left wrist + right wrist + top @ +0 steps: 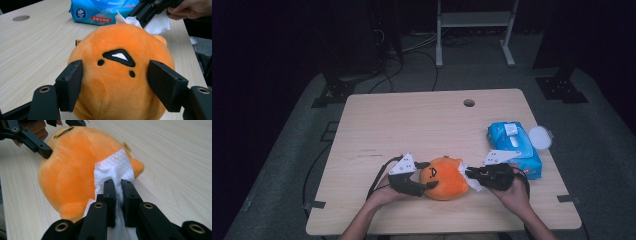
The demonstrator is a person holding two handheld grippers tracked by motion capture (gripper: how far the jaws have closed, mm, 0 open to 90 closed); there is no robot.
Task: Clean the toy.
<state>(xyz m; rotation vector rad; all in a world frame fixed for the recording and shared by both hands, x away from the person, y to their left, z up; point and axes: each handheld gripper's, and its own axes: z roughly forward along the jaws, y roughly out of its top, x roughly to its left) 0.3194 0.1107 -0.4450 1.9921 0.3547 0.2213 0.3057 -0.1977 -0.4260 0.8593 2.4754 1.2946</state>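
With your left tongs (115,85) clamping the round orange plush toy (445,178) at the bench's (412,125) six o'clock, your right tongs' (118,182) pinched white wipe (113,167) could slip free.

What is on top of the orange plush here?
A white wipe lies against the plush, pinched between the right gripper's fingers. The left gripper brackets the plush's face. The fabric under the wipe is covered, so its state cannot be seen.

The plush (120,75) runs off the left gripper view's bottom edge; the pack's (100,11) small print is unreadable.
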